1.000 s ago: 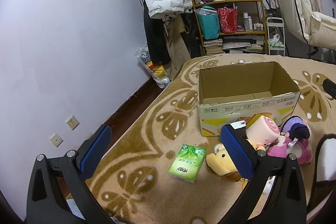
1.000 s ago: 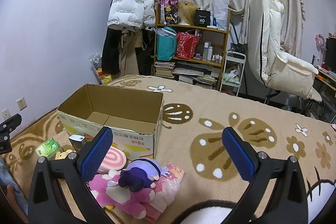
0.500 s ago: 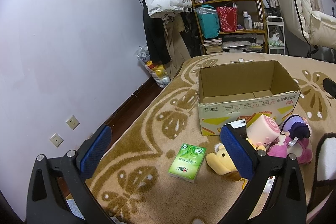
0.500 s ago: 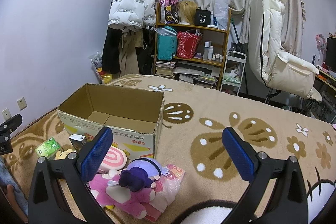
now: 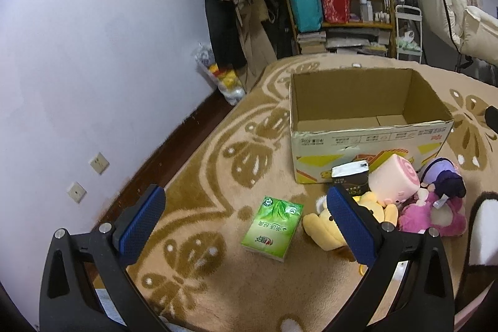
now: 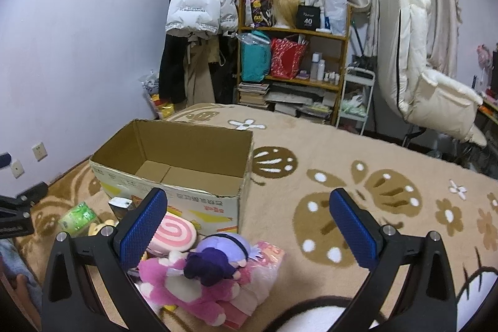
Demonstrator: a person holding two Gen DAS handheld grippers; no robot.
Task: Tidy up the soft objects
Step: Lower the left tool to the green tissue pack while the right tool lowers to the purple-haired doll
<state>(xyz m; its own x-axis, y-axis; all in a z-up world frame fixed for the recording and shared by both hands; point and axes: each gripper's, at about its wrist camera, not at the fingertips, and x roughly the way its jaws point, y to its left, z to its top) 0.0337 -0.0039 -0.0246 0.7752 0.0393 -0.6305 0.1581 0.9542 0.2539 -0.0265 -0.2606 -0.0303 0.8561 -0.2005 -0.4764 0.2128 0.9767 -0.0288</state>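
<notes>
Two views, one scene, largest item first. Tan carpet (image 6: 311, 151) with brown butterfly and flower pattern, covering the floor under everything. Open cardboard box (image 5: 367, 126) upright on the carpet, top flaps gone or folded in, nothing visible inside. Cluster of soft objects just in front of the box's printed face: pink plush (image 6: 186, 294) lying on its side with purple-haired doll (image 6: 218, 257) on top of it; yellow plush (image 5: 330, 226) beside them, partly hidden behind the blue pad in the left view; pink swirl-roll cushion (image 5: 393, 181) leaning against the box. Dark packet (image 5: 350, 179) upright, touching the box front, between the swirl cushion and the yellow plush. Green tissue pack (image 5: 273, 227) flat on the carpet, just beside the yellow plush, apart from the box.

Left hand-held gripper (image 5: 246, 231): fingers spread wide, holding nothing, above the carpet with the tissue pack between the pads in the view. Right hand-held gripper (image 6: 249, 229): fingers spread wide, holding nothing, above the plush cluster and the box's near corner.

All soft objects outside the box.
</notes>
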